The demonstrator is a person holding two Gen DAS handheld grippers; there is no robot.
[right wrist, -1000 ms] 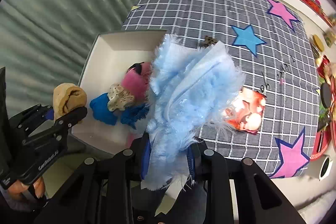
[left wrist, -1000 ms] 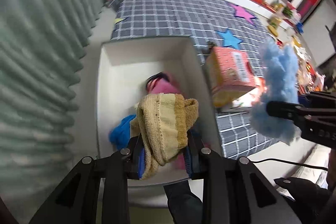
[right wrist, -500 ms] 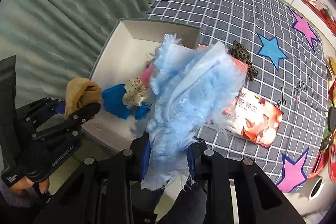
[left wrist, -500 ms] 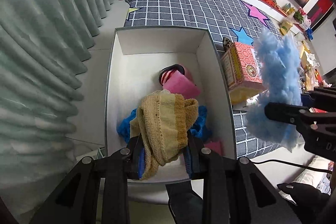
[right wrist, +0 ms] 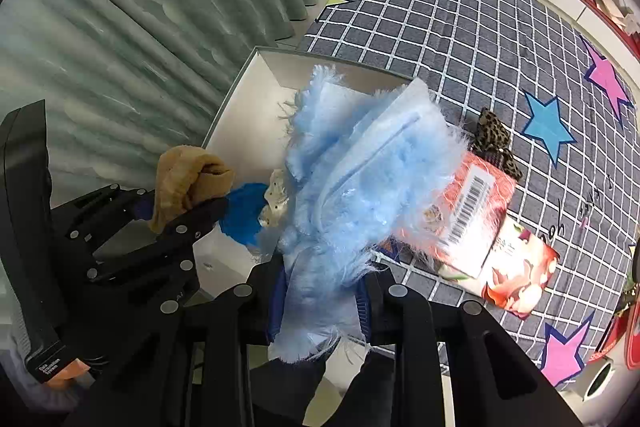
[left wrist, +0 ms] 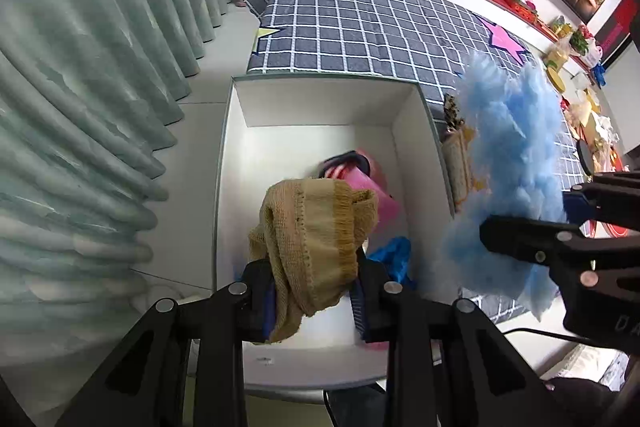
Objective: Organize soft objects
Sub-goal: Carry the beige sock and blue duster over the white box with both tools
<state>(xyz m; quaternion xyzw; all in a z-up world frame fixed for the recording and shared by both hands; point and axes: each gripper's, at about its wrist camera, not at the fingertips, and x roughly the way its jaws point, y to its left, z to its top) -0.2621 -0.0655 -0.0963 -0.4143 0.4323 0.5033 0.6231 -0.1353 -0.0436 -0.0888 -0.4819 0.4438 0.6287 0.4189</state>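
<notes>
Hanging over the white box [left wrist: 328, 107], a tan knitted cloth [left wrist: 316, 235] is pinched between the pads of the left gripper [left wrist: 316, 297], apparently so that it can be dropped in with the pieces already gathered there. A pink item [left wrist: 372, 187] and a crumpled blue cloth [left wrist: 394, 259] are seen on the box floor below it. Beside the box, over its right wall, a fluffy pale-blue fabric [right wrist: 360, 179] is clamped in the right gripper [right wrist: 320, 303], whose jaws are pressed tight on its lower edge; it is judged to be next for the box. The tan cloth is ribbed and folded into a thick roll, while the blue fabric is shaggy and frayed. On the checked mat [right wrist: 460, 19] a stiff printed carton [right wrist: 476, 203] and a leopard-print bow [right wrist: 496, 143] are left outside.
</notes>
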